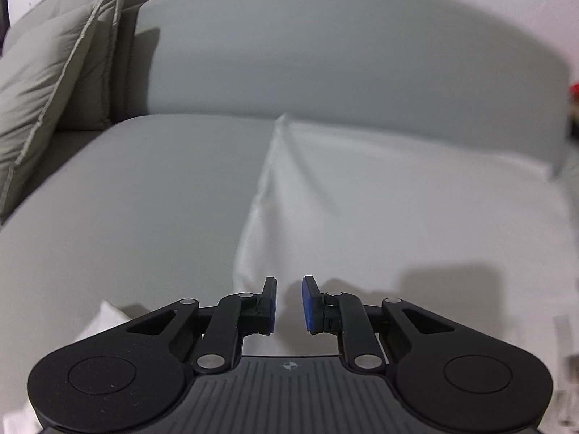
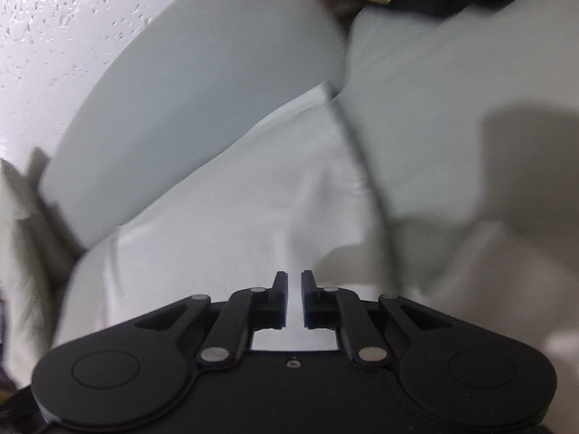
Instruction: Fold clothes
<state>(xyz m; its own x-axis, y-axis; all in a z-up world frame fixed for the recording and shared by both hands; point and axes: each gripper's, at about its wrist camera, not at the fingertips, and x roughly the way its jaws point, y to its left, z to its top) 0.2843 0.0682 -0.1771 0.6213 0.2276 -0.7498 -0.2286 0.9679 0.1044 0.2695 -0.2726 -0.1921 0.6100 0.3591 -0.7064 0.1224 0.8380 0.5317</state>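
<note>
My left gripper: matt black plastic links, dull metal rivets, a ribbed grey base and 2 blue rubbery pads. My right gripper: the same matt black plastic. White garment: smooth woven cloth, softly creased. Sofa: matt grey fabric. Cushions: piped cloth. Wall: rough, speckled plaster.

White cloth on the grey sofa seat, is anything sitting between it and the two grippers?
Nothing visible does. The white cloth lies spread on the grey sofa seat, directly under the left gripper and the right gripper. The pale cushions stand off to the side, clear of it.
</note>
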